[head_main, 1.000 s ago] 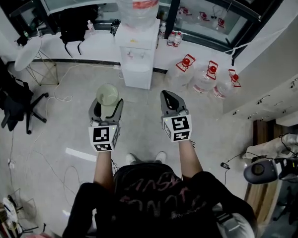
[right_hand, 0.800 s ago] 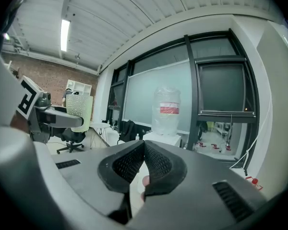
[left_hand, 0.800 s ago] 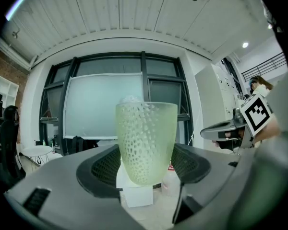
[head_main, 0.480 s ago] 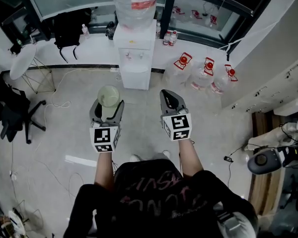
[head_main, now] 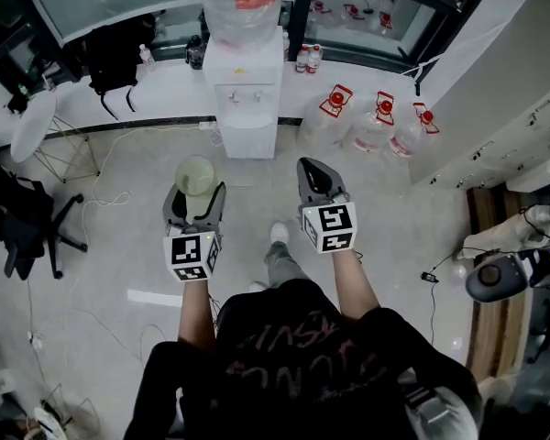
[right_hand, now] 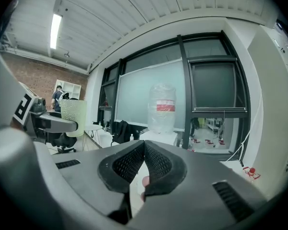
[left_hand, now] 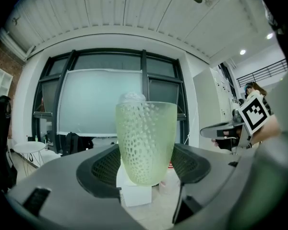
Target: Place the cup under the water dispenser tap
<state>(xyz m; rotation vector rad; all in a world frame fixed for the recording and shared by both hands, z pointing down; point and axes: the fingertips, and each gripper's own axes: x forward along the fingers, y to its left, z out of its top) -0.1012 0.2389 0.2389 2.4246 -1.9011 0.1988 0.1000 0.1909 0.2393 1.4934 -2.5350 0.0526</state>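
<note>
Head view: taken from above the person, aimed steeply down. The floor (head_main: pixel 119 236), left gripper (head_main: pixel 195 194), right gripper (head_main: pixel 315 176) and water dispenser (head_main: pixel 247 94) are framed from well back.

Left gripper view: taken from just behind the jaws, aimed about level. The cup (left_hand: pixel 145 140) is seen very close and fills the centre.

Right gripper view: mounted likewise, aimed about level at the window (right_hand: pixel 137 92).

Shared: the water dispenser is caught in all three views. Each gripper is caught at the edge of the other's view.

Dispenser (head_main: pixel 241 85) at your 12 o'clock. Cup (head_main: pixel 194 176) at 11, well short of it. Jugs (head_main: pixel 371 126) at 1. Chair (head_main: pixel 20 227) at 9.
</note>
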